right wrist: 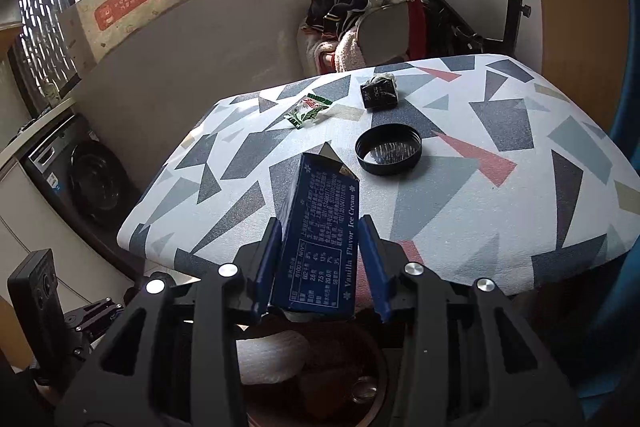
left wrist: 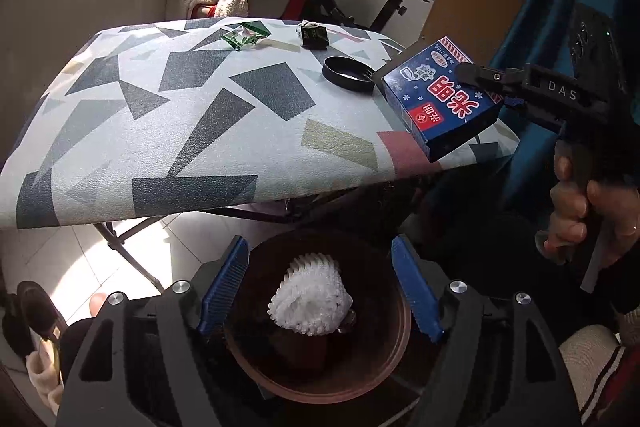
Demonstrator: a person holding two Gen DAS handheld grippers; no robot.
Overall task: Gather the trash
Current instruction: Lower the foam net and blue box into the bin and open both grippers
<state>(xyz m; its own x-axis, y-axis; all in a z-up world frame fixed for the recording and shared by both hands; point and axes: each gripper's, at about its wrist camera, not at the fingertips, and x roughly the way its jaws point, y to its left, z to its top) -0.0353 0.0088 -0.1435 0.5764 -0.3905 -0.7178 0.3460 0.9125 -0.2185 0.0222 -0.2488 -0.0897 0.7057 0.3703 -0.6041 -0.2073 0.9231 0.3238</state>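
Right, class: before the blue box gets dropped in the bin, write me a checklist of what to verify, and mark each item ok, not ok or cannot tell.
1. Right gripper grips the blue box on both sides: ok.
2. Left gripper is open with nothing between its fingers: ok.
3. White foam net already lies inside the brown bin: ok.
4. Box is directly over the bin mouth: cannot tell; in the left view it hangs by the table edge.
5. Left gripper is clear of the bin mouth: not ok, it hangs over it.
6. Table is free of trash: not ok; green wrapper, black packet and black lid remain.
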